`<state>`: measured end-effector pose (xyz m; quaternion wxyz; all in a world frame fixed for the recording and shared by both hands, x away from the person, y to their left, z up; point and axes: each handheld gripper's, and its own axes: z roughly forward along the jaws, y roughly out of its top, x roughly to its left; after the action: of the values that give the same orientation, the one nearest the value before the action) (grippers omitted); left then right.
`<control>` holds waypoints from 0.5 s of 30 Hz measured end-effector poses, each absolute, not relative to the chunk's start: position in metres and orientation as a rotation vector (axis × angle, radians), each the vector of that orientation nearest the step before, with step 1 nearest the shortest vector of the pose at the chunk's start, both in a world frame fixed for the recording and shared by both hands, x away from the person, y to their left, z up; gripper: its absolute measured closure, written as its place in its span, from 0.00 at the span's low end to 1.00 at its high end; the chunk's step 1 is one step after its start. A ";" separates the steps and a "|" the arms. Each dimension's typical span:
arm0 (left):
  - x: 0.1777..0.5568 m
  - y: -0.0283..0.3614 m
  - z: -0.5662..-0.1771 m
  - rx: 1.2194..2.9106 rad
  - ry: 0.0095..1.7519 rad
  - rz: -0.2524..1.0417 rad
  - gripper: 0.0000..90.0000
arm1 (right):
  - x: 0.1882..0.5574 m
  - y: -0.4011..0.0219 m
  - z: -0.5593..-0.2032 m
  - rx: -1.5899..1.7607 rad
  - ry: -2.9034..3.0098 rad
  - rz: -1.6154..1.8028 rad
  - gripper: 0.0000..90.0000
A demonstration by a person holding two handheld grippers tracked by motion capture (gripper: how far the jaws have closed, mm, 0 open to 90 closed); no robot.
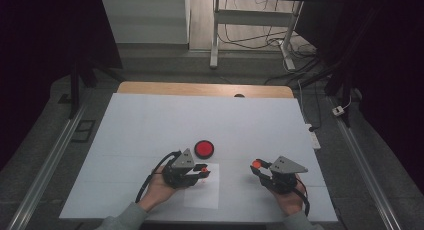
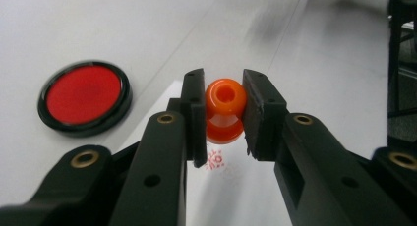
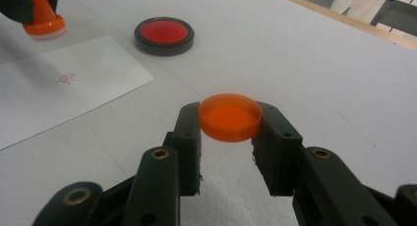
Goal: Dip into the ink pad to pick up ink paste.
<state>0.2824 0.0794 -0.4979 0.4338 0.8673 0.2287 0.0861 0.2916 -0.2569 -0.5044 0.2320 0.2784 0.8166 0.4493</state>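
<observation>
- Left gripper (image 1: 202, 171) clamped on the knob of an orange plastic stamp (image 2: 224, 110), jaws pinching the round handle from both sides, stamp hanging upright between them.
- Right gripper (image 1: 256, 166) closed around a shallow orange plastic cap (image 3: 230, 117), held level with the open side up, off to the right and well apart from the stamp.
- Below the stamp: a white sheet of paper (image 1: 202, 196) lying flat on the white table (image 1: 135, 135), carrying a small red stamped mark (image 2: 215, 159) almost straight under the stamp's base.
- Stamp face clear of the paper, lifted off it, judging by the right gripper view, with the stamp's long axis running vertical, knob up, face down.
- Round red ink pad in a black rim (image 1: 204, 149) sitting open on the table just beyond the paper's far edge, near the left gripper.
- Key relation for what looks likely next: ink pad ahead of the stamp and slightly to the right in the high view, much closer to the left hand than to the right.
- Probably a short carry forward to re-ink, or a drop straight down for a second print; either way, base must stay level.
</observation>
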 end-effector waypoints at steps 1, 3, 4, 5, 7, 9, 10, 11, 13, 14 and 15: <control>0.283 0.080 -0.500 2.167 0.574 0.210 0.80 | 0.292 -0.257 -0.504 0.765 2.245 1.234 0.71; 0.284 0.080 -0.503 2.174 0.583 0.197 0.80 | 0.292 -0.257 -0.505 0.765 2.245 1.233 0.71; 0.284 0.081 -0.504 2.186 0.579 0.196 0.80 | 0.292 -0.257 -0.505 0.765 2.245 1.233 0.71; 0.284 0.081 -0.505 2.186 0.583 0.193 0.80 | 0.292 -0.257 -0.505 0.766 2.245 1.233 0.71; 0.284 0.081 -0.506 2.192 0.584 0.191 0.80 | 0.292 -0.257 -0.505 0.765 2.249 1.229 0.71; 0.284 0.081 -0.506 2.188 0.586 0.193 0.80 | 0.292 -0.257 -0.505 0.766 2.247 1.232 0.71; 0.284 0.081 -0.505 2.187 0.586 0.198 0.80 | 0.292 -0.257 -0.505 0.765 2.250 1.229 0.71; 0.285 0.082 -0.505 2.183 0.588 0.200 0.80 | 0.292 -0.257 -0.505 0.765 2.248 1.231 0.71; 0.286 0.084 -0.504 2.179 0.593 0.205 0.80 | 0.292 -0.257 -0.505 0.765 2.247 1.231 0.71; 0.287 0.085 -0.504 2.175 0.597 0.210 0.80 | 0.292 -0.257 -0.505 0.766 2.246 1.232 0.71; 0.288 0.086 -0.503 2.171 0.602 0.211 0.80 | 0.292 -0.257 -0.505 0.765 2.246 1.233 0.71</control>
<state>0.2875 0.0858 -0.5035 0.4254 0.8683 0.2409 0.0844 0.2921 -0.2571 -0.5049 0.2315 0.2784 0.8172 0.4485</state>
